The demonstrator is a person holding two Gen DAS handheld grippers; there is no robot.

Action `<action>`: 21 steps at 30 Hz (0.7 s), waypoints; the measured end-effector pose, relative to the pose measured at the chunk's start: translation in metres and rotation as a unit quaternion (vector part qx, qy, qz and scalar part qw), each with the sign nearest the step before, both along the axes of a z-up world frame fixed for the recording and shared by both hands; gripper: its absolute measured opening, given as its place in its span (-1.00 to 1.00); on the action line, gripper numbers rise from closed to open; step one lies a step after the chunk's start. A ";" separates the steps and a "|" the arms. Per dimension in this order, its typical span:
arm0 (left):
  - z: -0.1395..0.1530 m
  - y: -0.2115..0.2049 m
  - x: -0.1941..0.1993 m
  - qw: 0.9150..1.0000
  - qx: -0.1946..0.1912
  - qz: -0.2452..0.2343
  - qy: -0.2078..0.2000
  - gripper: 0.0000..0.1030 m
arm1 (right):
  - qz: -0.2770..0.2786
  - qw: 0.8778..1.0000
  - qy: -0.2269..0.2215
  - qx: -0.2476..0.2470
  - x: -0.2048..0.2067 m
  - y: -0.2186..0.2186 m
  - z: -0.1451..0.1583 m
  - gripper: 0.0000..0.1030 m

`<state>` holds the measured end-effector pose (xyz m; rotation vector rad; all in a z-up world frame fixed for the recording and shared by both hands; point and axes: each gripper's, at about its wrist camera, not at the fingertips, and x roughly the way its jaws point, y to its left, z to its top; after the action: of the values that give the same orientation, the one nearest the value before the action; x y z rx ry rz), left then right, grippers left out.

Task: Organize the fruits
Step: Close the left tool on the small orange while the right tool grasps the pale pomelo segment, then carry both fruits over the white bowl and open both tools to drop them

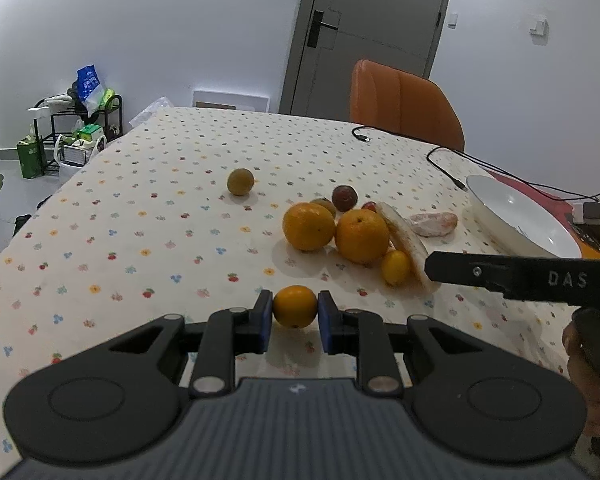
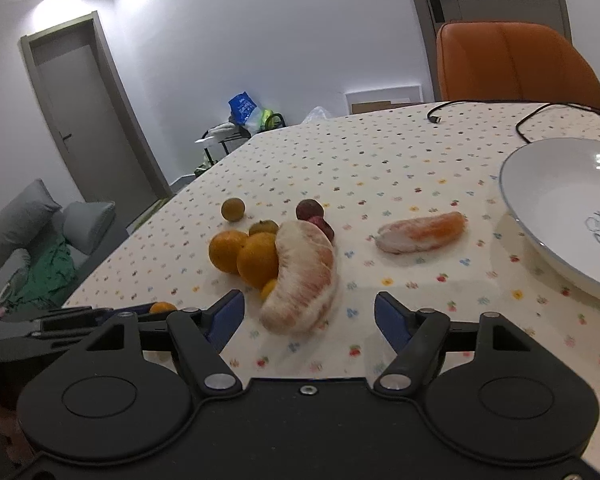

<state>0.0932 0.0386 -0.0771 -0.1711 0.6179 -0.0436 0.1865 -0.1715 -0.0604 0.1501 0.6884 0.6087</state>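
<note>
Fruit first, in your left wrist view: your left gripper (image 1: 295, 307) was clamped on a small orange (image 1: 295, 306), both blue pads touching it, near the table's (image 1: 140, 200) near edge. Beyond lay two oranges (image 1: 309, 226), touching a pomelo wedge (image 1: 406, 246); the plate (image 1: 520, 216) sat at the right edge.

In your right wrist view, your right gripper (image 2: 309, 314) stood wide open, holding nothing, with the pomelo wedge (image 2: 302, 278) just ahead between its fingers. A smaller segment (image 2: 420, 232) lay between wedge and plate (image 2: 548, 204).
</note>
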 end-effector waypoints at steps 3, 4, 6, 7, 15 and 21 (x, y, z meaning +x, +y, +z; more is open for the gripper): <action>0.001 0.003 0.002 1.000 0.003 0.004 -0.003 -0.57 | -0.004 1.000 0.016 0.014 0.011 0.002 -0.001 0.20; 0.001 0.004 0.002 1.000 0.004 0.004 -0.004 -0.57 | -0.005 0.999 0.022 0.022 0.013 0.002 -0.001 0.18; 0.002 0.006 0.003 1.000 0.005 0.005 -0.005 -0.57 | -0.009 0.999 0.033 0.034 0.020 0.001 -0.002 0.07; 0.002 0.008 0.003 1.000 0.003 0.006 -0.005 -0.57 | -0.011 0.998 0.037 0.039 0.022 0.001 -0.003 0.03; 0.003 0.018 0.008 1.000 -0.006 0.020 -0.005 -0.57 | -0.006 0.997 0.059 0.058 0.041 0.009 -0.011 -0.17; 0.011 0.017 0.008 1.000 -0.002 0.025 -0.014 -0.57 | -0.017 0.996 0.053 0.064 0.039 0.004 -0.010 -0.30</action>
<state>0.1016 0.0558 -0.0666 -0.1888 0.5849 0.0002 0.2251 -0.1670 -0.0708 0.3148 0.7477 0.6164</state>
